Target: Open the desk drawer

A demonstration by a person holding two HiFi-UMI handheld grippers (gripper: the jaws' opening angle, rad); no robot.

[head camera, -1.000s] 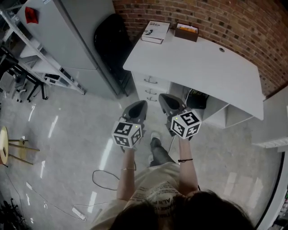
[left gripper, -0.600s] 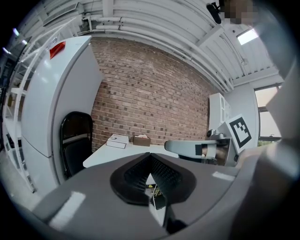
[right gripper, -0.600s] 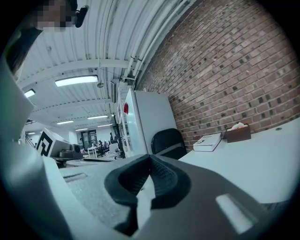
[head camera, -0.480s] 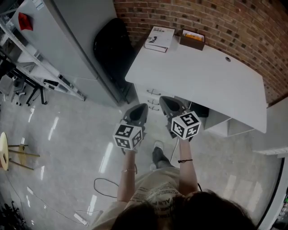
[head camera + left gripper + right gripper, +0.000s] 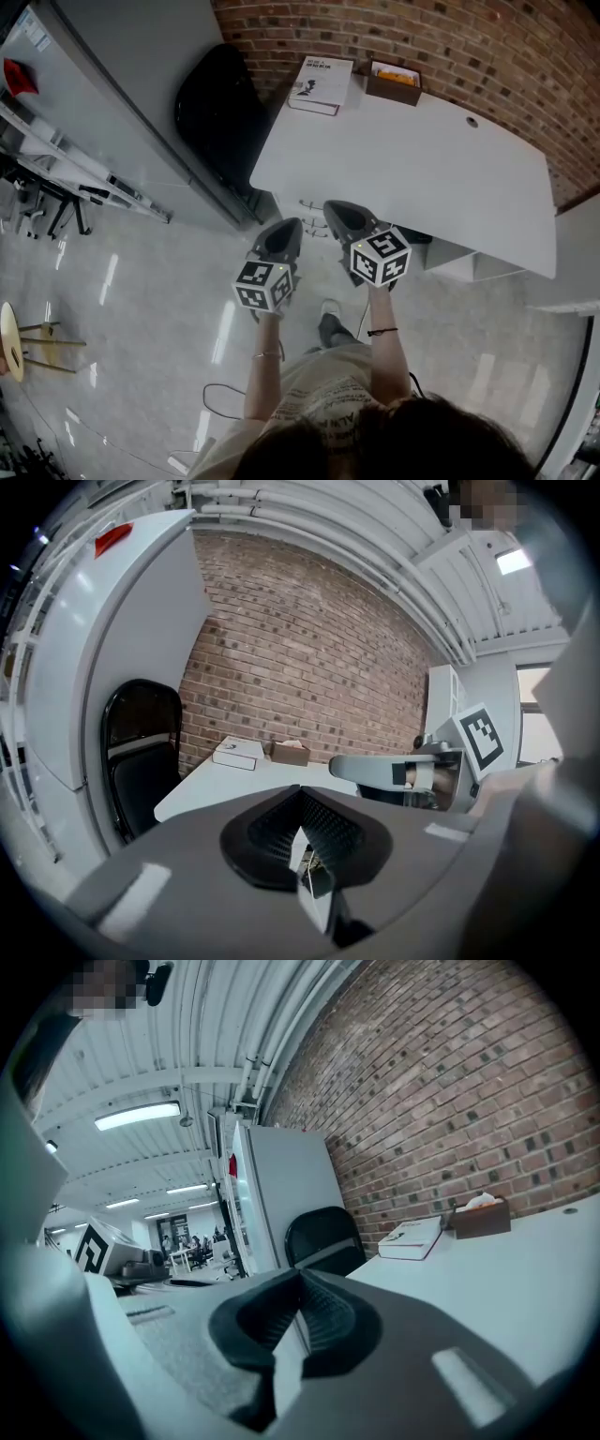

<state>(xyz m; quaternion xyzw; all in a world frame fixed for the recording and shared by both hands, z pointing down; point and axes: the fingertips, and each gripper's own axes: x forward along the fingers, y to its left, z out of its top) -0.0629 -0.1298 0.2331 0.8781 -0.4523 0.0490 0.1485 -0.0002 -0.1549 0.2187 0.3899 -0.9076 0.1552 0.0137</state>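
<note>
The desk drawer (image 5: pixel 313 203) sat in the stack of drawers under the left front corner of the white desk (image 5: pixel 422 159). From the head view only the curved handles showed, just past the desk's edge, and the fronts lay mostly under the top. None of them stood out past the others.

The right gripper (image 5: pixel 332 210) was held with its tip just beside those handles; whether it touched them could not be told. Its jaws were pressed together with nothing between them. The left gripper (image 5: pixel 292 227) hung alongside, a little nearer the person and just off the desk's corner, over the glossy floor (image 5: pixel 141 300). Its jaws also met in a tight seam and held nothing. The two grippers were close together but apart, each carried on a bare forearm.

At the far side of the desk top, by the brick wall (image 5: pixel 469 37), lay a white book (image 5: pixel 321 73) with a brown box (image 5: pixel 394 81) just beside it. A black chair (image 5: pixel 217 103) stood left of the desk, between it and a tall white cabinet (image 5: pixel 122 47). A round wooden stool (image 5: pixel 9 333) showed at the left edge of the floor, well apart from everything else.
</note>
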